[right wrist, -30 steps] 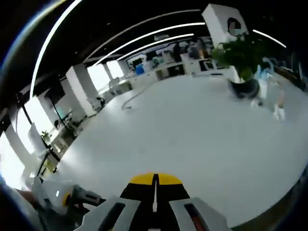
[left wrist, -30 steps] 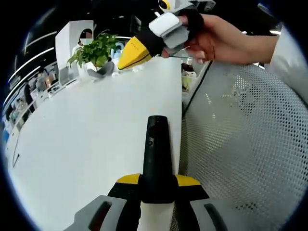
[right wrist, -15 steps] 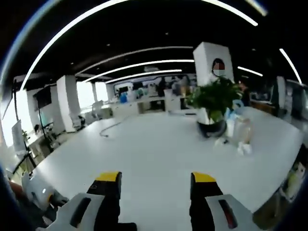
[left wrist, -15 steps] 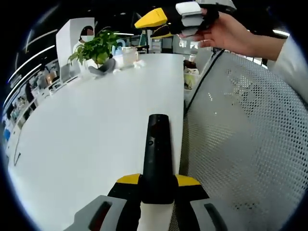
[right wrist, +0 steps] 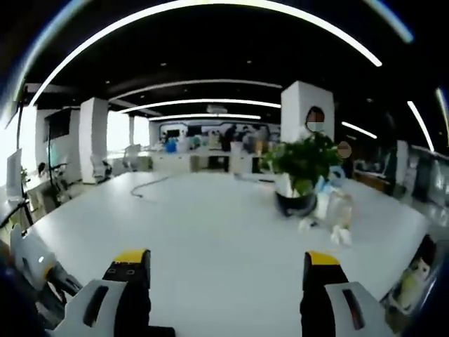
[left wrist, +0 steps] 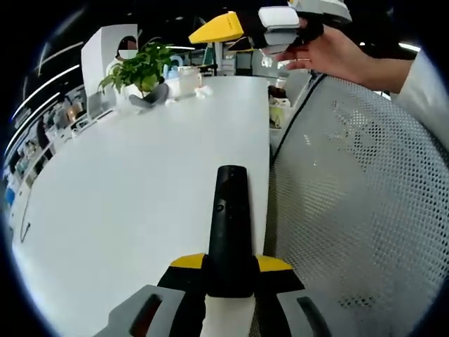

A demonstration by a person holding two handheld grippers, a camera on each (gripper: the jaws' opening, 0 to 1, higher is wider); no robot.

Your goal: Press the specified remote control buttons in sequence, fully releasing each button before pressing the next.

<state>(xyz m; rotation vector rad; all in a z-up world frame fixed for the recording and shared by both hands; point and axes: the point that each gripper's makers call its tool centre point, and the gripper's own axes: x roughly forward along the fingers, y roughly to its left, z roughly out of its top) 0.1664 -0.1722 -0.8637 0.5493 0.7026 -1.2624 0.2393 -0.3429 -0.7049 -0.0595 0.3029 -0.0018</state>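
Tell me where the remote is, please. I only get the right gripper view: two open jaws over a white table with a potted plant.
Observer: The black remote is clamped in the left gripper and points forward over the white table.
Operator: Where is my gripper compared with it?
Observer: In the left gripper view the right gripper is up high, well beyond the remote's far end, and is not touching it.
Operator: What holds it up there?
Observer: A person's hand, coming out of a white sleeve, grips it.
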